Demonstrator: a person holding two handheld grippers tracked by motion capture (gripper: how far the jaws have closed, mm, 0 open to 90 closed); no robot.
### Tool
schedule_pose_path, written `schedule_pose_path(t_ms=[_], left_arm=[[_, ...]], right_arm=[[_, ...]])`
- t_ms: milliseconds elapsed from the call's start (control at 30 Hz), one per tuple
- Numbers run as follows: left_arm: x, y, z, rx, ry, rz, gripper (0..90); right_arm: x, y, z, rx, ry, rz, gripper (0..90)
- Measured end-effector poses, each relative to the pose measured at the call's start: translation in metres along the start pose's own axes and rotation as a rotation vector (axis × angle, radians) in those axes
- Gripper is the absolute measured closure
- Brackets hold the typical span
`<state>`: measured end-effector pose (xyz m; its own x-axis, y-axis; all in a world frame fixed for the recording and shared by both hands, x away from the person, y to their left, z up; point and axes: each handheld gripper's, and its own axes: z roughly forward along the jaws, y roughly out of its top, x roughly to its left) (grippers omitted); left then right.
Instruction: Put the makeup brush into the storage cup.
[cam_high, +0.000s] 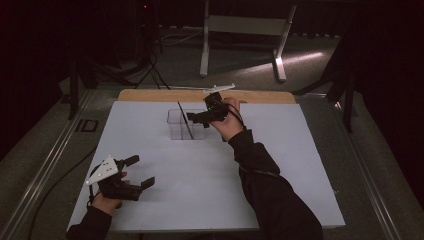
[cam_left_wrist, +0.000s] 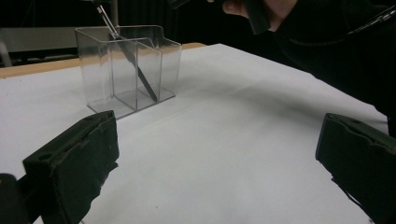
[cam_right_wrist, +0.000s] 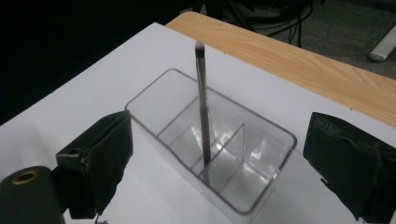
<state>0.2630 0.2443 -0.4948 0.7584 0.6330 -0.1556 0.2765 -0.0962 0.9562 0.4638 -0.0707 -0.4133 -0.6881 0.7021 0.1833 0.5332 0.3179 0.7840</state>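
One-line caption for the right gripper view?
Open right gripper poised over a clear divided organizer holding one upright makeup brush on the white table.

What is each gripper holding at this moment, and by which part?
Nothing is held. The left gripper and the right gripper are both open; the brush leans free inside the clear organizer.

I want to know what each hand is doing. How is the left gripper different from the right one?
The left gripper sits low near the front edge of the white table, while the right gripper is held up over the clear plastic organiser box. The left gripper has nothing close to it, while the right gripper is above the thin dark brush standing in the box. Both have black jaws, open and empty.
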Motion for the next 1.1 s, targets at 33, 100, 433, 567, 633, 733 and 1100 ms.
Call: schedule_pose_path(t_ms=[33, 100, 433, 567, 633, 733, 1100], left_arm=[[0.000, 0.000, 0.000, 0.002, -0.001, 0.000, 0.9], [0.000, 0.000, 0.001, 0.005, 0.002, 0.002, 0.9], [-0.001, -0.001, 0.003, 0.018, 0.004, 0.010, 0.9], [-0.001, -0.001, 0.003, 0.018, 0.005, 0.009, 0.9], [-0.001, -0.001, 0.003, 0.019, 0.007, 0.010, 0.9], [-0.001, -0.001, 0.003, 0.020, 0.008, 0.012, 0.9], [-0.001, -0.001, 0.004, 0.027, 0.014, 0.013, 0.9]], right_arm=[[0.000, -0.001, -0.002, -0.001, -0.001, -0.006, 8.4], [-0.001, -0.003, -0.006, 0.005, -0.013, -0.019, 8.4], [-0.010, -0.015, -0.030, 0.022, -0.030, -0.037, 8.4], [-0.012, -0.020, -0.039, 0.027, -0.046, -0.061, 8.5], [-0.013, -0.023, -0.043, 0.033, -0.042, -0.062, 8.5], [-0.014, -0.028, -0.049, 0.050, -0.055, -0.087, 8.5], [-0.023, -0.053, -0.063, 0.063, -0.006, -0.094, 8.6]])
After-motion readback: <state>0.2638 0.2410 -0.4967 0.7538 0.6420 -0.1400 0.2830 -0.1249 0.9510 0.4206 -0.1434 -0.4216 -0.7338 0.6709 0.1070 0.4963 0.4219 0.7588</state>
